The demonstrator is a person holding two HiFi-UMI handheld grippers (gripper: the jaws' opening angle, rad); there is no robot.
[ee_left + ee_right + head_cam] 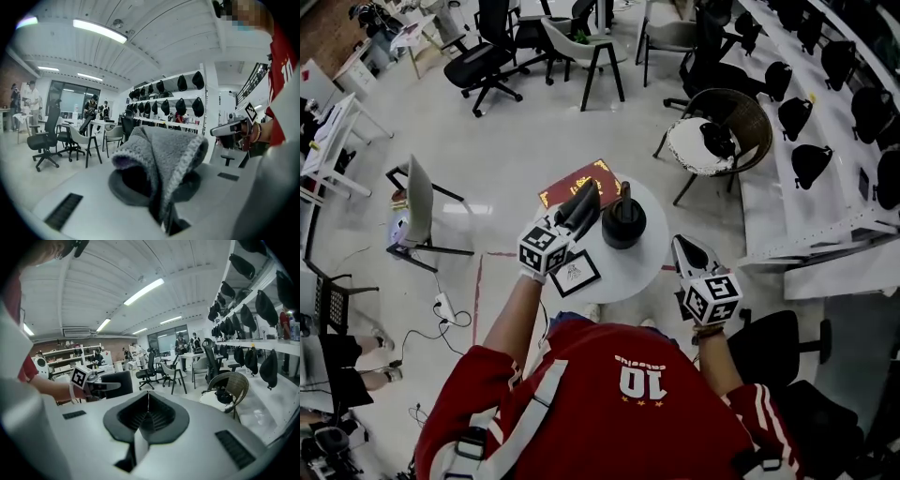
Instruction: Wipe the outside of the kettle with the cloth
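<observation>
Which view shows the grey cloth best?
The left gripper view: the grey knitted cloth fills the centre, pinched in the jaws of the left gripper. The head view shows it small and dark; the right gripper view, a distant dark flap.

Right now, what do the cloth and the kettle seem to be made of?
The cloth looks like soft grey microfibre or fleece: fuzzy nap, stitched looped edge. The kettle looks black and matte, maybe cast iron or dark ceramic; from the head view it is too small to tell.
</observation>
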